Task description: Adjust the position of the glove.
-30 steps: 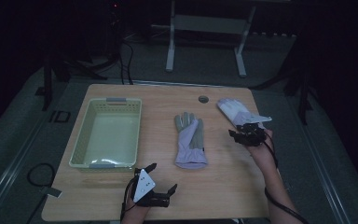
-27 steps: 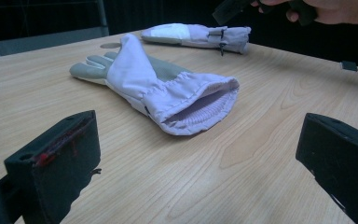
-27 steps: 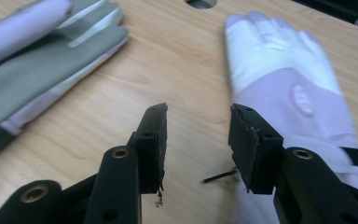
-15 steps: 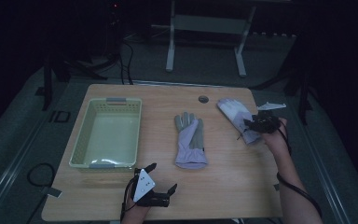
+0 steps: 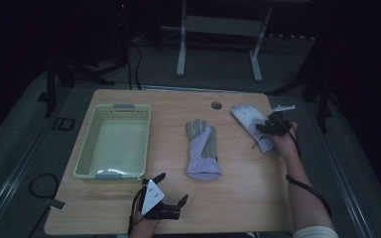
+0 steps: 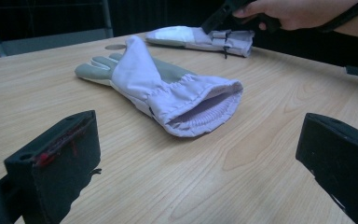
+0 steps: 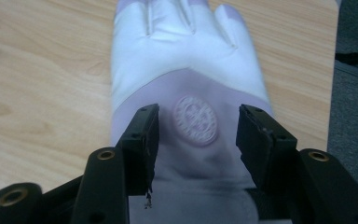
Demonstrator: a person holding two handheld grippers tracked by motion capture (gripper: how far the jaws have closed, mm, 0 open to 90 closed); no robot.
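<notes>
A lilac glove with a grey palm (image 5: 202,148) lies flat at the table's middle, cuff toward me (image 6: 186,105). A second glove, white and lilac (image 5: 248,121), lies at the far right. My right gripper (image 5: 274,124) hovers over this glove's wrist. Its jaws have just been opening and stand apart on either side of a round emblem (image 7: 196,120), with the pads (image 7: 145,135) not pressing the cloth. My left gripper (image 5: 172,187) rests near the front edge, open and empty (image 6: 196,158), aimed at the middle glove's cuff.
A pale green basket (image 5: 90,148) stands at the left of the table. A round cable hole (image 5: 216,105) sits near the far edge. The right glove lies close to the table's right edge (image 7: 328,70). A metal stand (image 5: 218,29) is behind the table.
My right hand has moved away from me and to the right, along the right glove, and its jaws stand a little wider. The left gripper and the middle glove have not moved.
</notes>
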